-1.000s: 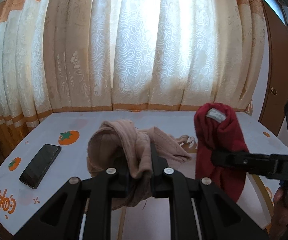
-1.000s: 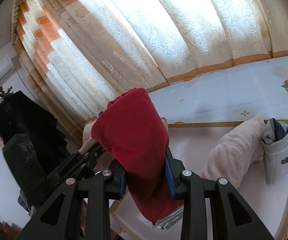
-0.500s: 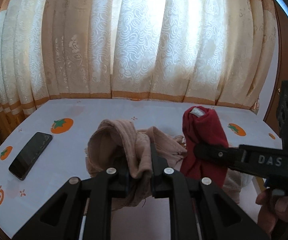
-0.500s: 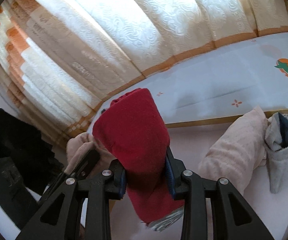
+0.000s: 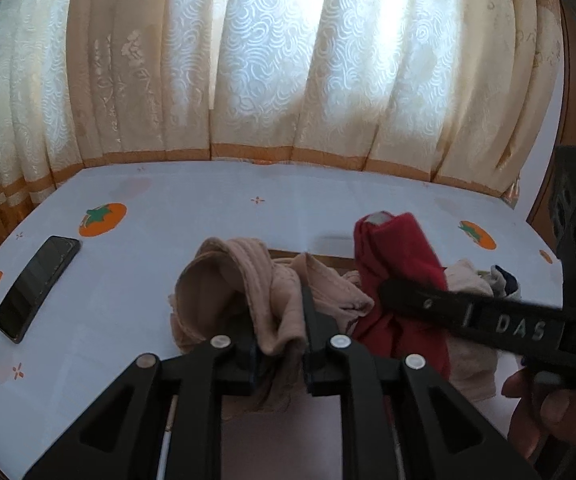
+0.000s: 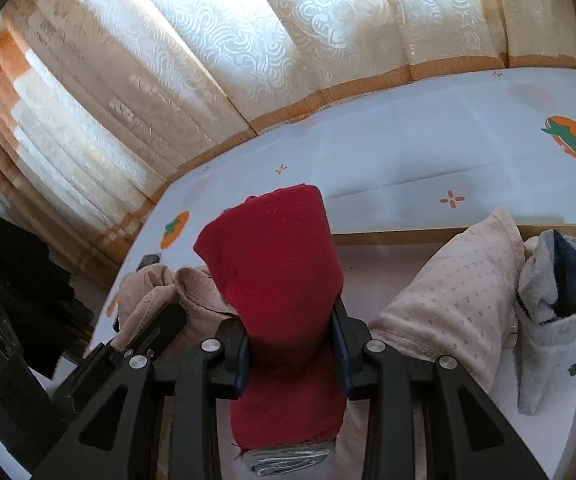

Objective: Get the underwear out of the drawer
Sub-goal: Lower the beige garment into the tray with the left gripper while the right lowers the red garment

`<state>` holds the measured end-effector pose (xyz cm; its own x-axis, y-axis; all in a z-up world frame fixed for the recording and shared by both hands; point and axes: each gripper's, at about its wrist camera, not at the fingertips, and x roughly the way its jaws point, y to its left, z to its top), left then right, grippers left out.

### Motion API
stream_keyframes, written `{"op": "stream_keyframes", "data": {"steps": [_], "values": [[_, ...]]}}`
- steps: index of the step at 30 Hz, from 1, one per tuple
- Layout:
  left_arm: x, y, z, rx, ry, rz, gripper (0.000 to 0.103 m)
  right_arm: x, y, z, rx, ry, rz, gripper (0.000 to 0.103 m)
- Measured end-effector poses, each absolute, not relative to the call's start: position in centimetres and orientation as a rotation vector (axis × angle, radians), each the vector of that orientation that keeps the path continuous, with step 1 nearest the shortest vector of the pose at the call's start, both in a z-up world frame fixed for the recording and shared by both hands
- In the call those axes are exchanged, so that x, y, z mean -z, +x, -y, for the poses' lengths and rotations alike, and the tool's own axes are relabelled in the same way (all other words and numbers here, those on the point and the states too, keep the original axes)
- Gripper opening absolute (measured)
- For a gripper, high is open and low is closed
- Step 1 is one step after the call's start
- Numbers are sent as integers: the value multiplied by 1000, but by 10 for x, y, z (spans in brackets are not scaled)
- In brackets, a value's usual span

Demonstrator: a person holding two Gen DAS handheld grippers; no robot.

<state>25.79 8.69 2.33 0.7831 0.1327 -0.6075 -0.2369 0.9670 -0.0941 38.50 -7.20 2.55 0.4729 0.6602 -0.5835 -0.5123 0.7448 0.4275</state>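
Left wrist view: my left gripper (image 5: 283, 332) has a beige undergarment (image 5: 247, 284) between its fingers; the jaws have just been opening a little, yet the fabric is still pinched and bunches up ahead of the tips, draping onto the white tablecloth (image 5: 207, 208) printed with orange persimmons. To the left of this gripper, well apart, lies a black phone (image 5: 35, 288). To its right, my right gripper (image 5: 392, 292) crosses the view sideways, carrying the red underwear (image 5: 400, 264); a hand (image 5: 544, 408) grips its handle at the lower right.

Right wrist view: my right gripper (image 6: 290, 344) is clamped on the red underwear (image 6: 275, 272), a rolled bundle standing upright between the pads with its lower end hanging below them. Under and ahead of this gripper is the open drawer (image 6: 408, 236), wooden-rimmed. In it, to the right of the gripper, lie a pale pink dotted roll (image 6: 448, 304) and, touching that, a grey-and-navy roll (image 6: 556, 320). Cream curtains (image 6: 247, 40) fill the background.
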Motion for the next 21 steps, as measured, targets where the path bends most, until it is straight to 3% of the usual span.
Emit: {"op": "stream_keyframes", "data": {"steps": [3,8,12,16,21], "values": [[-27,254,-85,-209,-164,-625,36,-25,383,68,-726,157,-801,46],[-30,248,-85,-206,-156,-622,42,-28,380,69,-723,137,-791,58],[-37,235,-81,-216,-136,-580,65,-31,375,75,-732,148,-775,71],[-45,220,-73,-213,-90,-541,71,-37,362,79,-726,114,-743,75],[-53,193,-74,-186,-91,-503,71,-42,338,95,-782,111,-721,76]]}}
